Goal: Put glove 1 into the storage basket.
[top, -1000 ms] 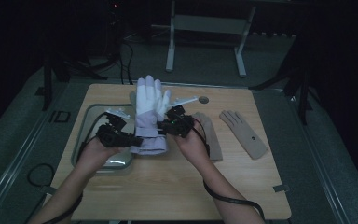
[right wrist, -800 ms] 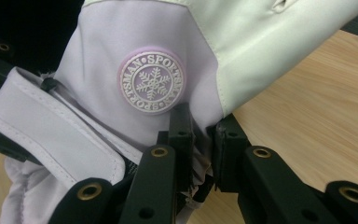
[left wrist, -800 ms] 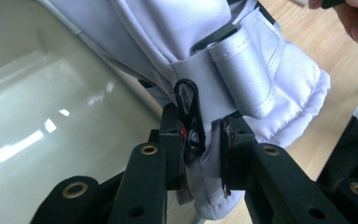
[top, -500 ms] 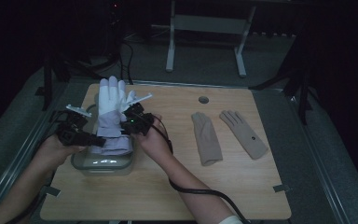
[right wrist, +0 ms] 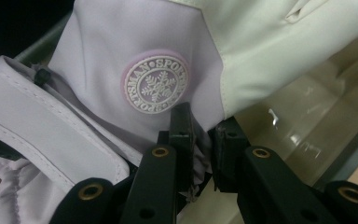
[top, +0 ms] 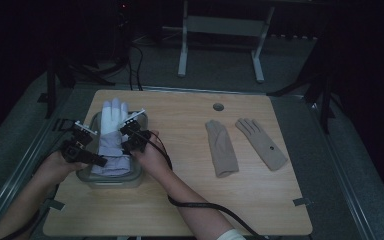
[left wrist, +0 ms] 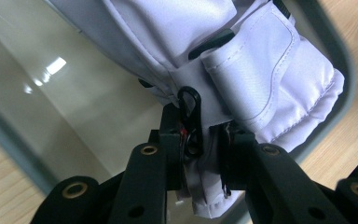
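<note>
High view puts the ski glove (top: 111, 140) over the bin (top: 138, 176) at the table's (top: 190, 200) left side, its white fingers lying past the bin's far rim and its lilac cuff at the near end. A second ago the glove was held at mid-table, just left of the two tan gloves; half a second ago it was already above the bin. Now it sits lower, so the carry looks finished and the placing is under way.

The left gripper (top: 82, 149) holds the cuff on the bin's left side. In the left gripper view its jaws are pressed together on a fold of fabric beside a black clip (left wrist: 189, 119), with the bin's clear floor behind. The right gripper (top: 134, 136) holds the glove on the bin's right side; in the right gripper view its jaws pinch the lilac cloth just under the snowflake badge (right wrist: 155, 85).

The tan gloves (top: 222, 147) lie well right of the bin, untouched. My guess is that letting go comes next, then those two.
</note>
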